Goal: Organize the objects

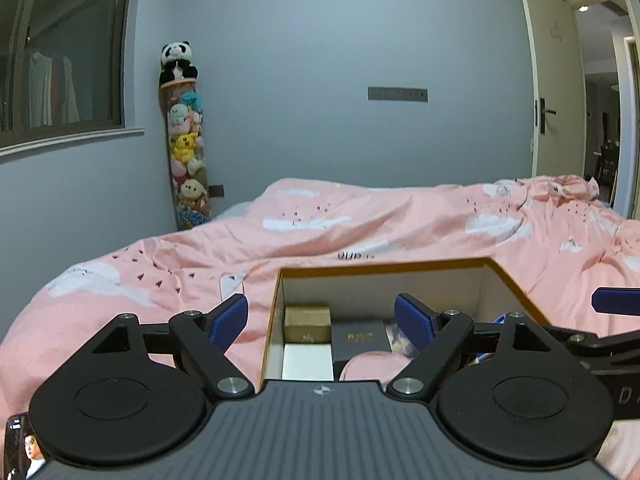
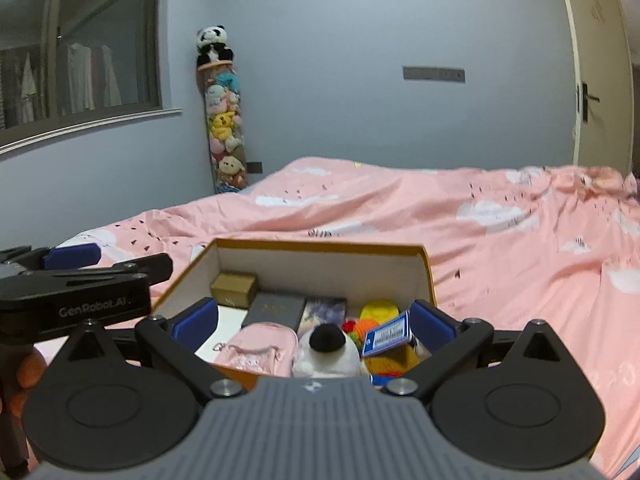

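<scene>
Above the box (image 2: 426, 276), both grippers (image 1: 320, 316) (image 2: 314, 320) gape wide, empty.

**Open box, packed with small items**

An orange-rimmed box (image 2: 426, 276) sits open at lower centre. Inside: a brown carton (image 2: 234, 289) at its upper left, a dark book (image 2: 276, 312), a pink pouch (image 2: 252, 354), a white plush (image 2: 326, 354), and a blue card (image 2: 387, 333) tilted at right.

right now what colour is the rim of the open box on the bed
Orange-yellow rim, white inside; the right wrist view shows it best.
</scene>
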